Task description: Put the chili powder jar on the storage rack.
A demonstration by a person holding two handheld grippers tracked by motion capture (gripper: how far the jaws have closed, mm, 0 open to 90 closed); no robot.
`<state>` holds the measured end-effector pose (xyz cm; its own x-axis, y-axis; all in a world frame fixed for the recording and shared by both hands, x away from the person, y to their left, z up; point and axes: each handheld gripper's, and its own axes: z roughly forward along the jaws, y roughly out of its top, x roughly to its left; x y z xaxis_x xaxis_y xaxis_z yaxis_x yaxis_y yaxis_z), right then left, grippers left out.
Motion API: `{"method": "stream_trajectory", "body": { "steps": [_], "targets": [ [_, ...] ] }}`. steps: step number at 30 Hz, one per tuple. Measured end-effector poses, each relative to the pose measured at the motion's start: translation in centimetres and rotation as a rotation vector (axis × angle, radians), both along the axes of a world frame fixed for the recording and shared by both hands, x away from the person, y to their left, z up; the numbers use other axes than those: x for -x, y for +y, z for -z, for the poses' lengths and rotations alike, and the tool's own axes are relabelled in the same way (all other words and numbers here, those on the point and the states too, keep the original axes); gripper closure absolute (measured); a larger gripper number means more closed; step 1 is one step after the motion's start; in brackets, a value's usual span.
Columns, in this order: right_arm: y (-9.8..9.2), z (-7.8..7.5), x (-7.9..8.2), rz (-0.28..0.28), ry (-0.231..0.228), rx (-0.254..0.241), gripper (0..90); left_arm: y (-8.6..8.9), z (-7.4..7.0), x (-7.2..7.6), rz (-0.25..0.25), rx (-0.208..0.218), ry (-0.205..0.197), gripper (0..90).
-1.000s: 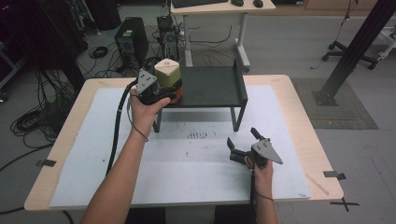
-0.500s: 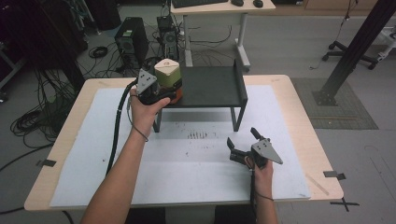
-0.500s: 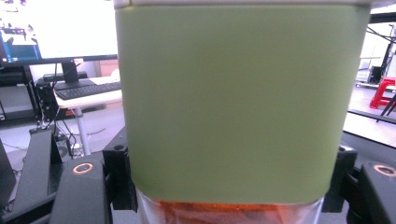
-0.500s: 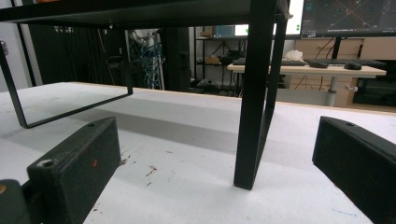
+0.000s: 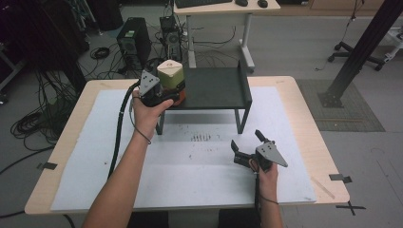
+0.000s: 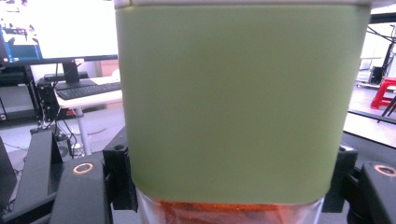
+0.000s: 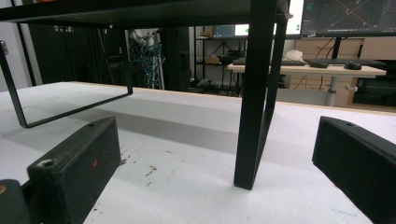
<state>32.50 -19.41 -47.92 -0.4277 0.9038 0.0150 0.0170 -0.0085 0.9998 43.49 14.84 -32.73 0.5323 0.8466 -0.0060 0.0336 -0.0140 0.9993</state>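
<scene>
Left gripper (image 5: 164,92) at the far-left end of the black shelf (image 5: 218,88), jaws pinching a green-lidded jar (image 5: 170,76) with orange contents that sits on the shelf's left edge; right gripper (image 5: 248,148) low over the white mat (image 5: 190,161), near right, jaws spread and holding nothing

The jar (image 5: 170,78) sits on the raised shelf's (image 5: 218,88) left end, between the left gripper's (image 5: 159,92) jaws. The right gripper (image 5: 247,154) rests on the table (image 5: 294,142) before the shelf's right leg (image 7: 254,93).
</scene>
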Motion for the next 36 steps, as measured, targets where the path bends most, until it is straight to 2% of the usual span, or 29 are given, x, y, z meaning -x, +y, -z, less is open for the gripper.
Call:
{"method": "stream_trajectory", "body": {
  "steps": [10, 17, 24, 28, 34, 36],
  "targets": [
    [0.0, 0.0, 0.0, 0.0, -0.001, -0.001, 0.8, -0.03, 0.02, 0.03, -0.004, -0.003, -0.007, 28.7],
    [-0.01, 0.0, 0.0, 0.0, -0.001, -0.001, 0.8, -0.07, 0.02, 0.02, -0.005, -0.002, -0.014, 24.9],
    [0.0, 0.0, 0.01, 0.0, -0.001, -0.001, 0.8, 0.01, -0.08, -0.03, -0.004, 0.024, -0.007, 15.9],
    [0.0, 0.0, 0.01, 0.0, -0.001, -0.001, 0.9, 0.0, -0.14, 0.04, -0.008, 0.006, -0.026, 12.8],
    [0.01, 0.01, 0.01, 0.001, -0.002, -0.001, 0.9, 0.05, -0.34, 0.13, -0.029, 0.004, -0.037, 0.2],
    [0.01, 0.01, 0.01, 0.001, -0.002, -0.001, 0.9, 0.16, -0.38, 0.13, -0.03, 0.0, -0.039, 0.2]
  ]
}}
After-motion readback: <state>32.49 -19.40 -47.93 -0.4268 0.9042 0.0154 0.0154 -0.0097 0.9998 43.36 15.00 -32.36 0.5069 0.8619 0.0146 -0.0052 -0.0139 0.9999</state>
